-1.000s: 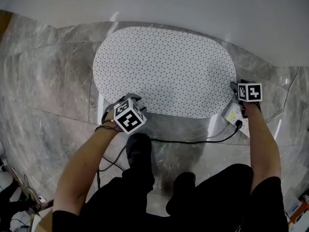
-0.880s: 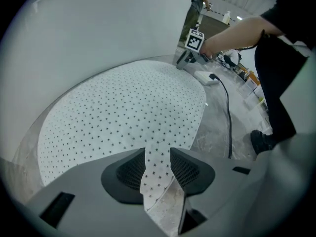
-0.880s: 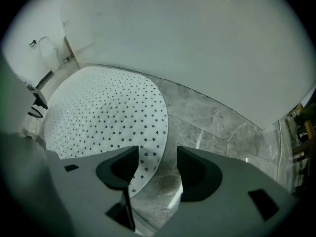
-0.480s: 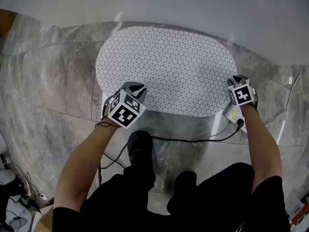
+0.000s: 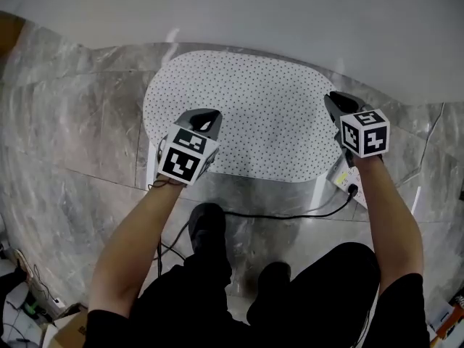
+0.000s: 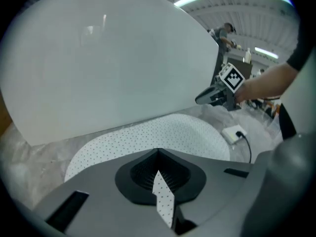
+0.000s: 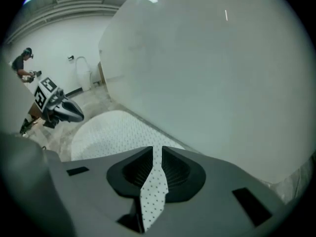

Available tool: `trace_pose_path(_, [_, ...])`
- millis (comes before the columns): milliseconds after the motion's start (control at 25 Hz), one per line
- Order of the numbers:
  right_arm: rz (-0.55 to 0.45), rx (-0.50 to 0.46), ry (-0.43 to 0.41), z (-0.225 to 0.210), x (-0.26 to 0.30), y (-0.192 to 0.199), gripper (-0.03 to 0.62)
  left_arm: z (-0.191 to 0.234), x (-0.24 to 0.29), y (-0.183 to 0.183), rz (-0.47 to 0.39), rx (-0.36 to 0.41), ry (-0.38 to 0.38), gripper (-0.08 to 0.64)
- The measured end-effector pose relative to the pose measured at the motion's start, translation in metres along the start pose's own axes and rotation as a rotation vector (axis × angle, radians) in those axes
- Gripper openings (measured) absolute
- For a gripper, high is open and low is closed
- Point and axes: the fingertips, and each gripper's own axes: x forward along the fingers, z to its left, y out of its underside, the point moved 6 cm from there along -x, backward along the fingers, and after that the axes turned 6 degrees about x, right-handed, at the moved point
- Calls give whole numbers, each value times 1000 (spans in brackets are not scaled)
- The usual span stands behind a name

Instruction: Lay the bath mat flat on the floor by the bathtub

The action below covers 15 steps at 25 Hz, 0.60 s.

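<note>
The white bath mat (image 5: 254, 114) with small dark dots lies flat on the marble floor against the white bathtub (image 5: 254, 13). My left gripper (image 5: 205, 114) hangs above the mat's near left part, and its jaws have just been closing with nothing between them; the tips meet. Over the near right end, my right gripper (image 5: 332, 100) has also just been closing, and a thin slit remains with nothing gripped. In the left gripper view the mat (image 6: 148, 137) shows beyond the left gripper (image 6: 158, 154). The right gripper view shows the mat (image 7: 113, 127) through the slit of the right gripper (image 7: 157, 149).
A white power strip (image 5: 346, 176) with a black cable (image 5: 275, 214) lies just off the mat's near right corner. The person's black shoes (image 5: 208, 227) stand behind the mat. Cables and clutter (image 5: 29, 296) sit at the lower left. The tub wall (image 6: 98, 58) rises close ahead.
Both grippers have lifted off the mat's near edge and moved forward over it, toward the tub. The mat stays flat on the floor.
</note>
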Motion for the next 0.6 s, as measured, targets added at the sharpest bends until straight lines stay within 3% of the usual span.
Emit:
trace_pose_path(80, [-55,-43,-42,20,-21,-28,66,4,-7,-9,-73,-113,21,12])
trace_pose_path(160, [-115,-107,-81,44,-47,-49,65,6,-17,-17,-107,-153,21,11])
trace_pose_path(400, [-218,-98,-122,74,-97,-75,51,8,-45,-39,-88,77,-63,11])
trace_pose_path(600, [-331,-33,-91,87,-154,-113,20,-3,-115,-104,-203,119,-42,11])
